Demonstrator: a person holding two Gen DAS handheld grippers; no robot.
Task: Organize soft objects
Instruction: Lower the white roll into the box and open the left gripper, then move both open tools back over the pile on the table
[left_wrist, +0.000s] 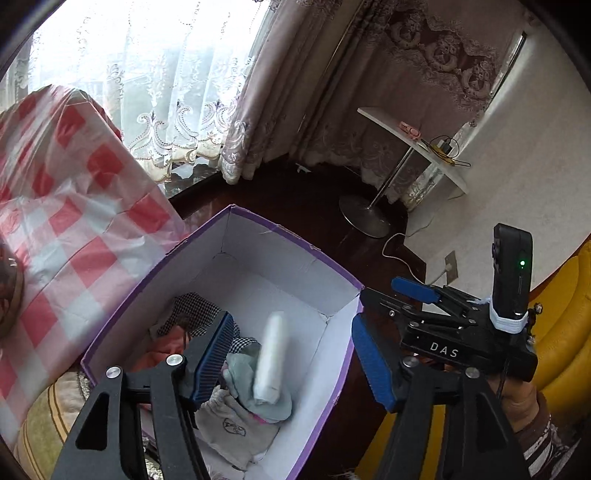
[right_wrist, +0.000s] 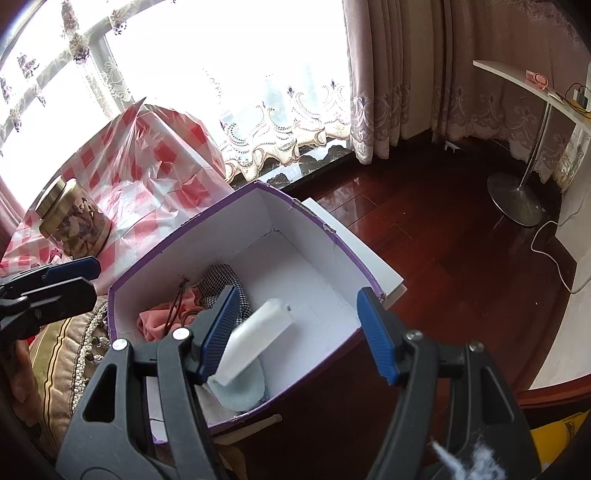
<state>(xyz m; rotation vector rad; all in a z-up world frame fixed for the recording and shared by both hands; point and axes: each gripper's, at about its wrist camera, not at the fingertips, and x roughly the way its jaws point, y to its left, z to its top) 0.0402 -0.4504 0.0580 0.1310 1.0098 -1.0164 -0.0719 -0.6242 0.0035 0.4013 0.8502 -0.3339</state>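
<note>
A: Left tool state?

B: Pads apart, nothing clamped. It hangs above the purple box, pointing down into it.

A: Right tool?

B: Also spread, empty. Same box under it. In the left wrist view the right tool sits just past the box's right wall, a hand on its grip.

A: Where's the white roll?

B: White roll is blurred, between the left pads but touching neither, over the pale green cloth. Right view shows the roll above the same green cloth, near the box's front wall.

A: Other contents?

B: Checked fabric, pink cloth, a grey pouch at the front.

A: Surroundings?

B: Red-checked plastic cover to the left, jar on it. Whether the box stands on a bench, cannot tell.
</note>
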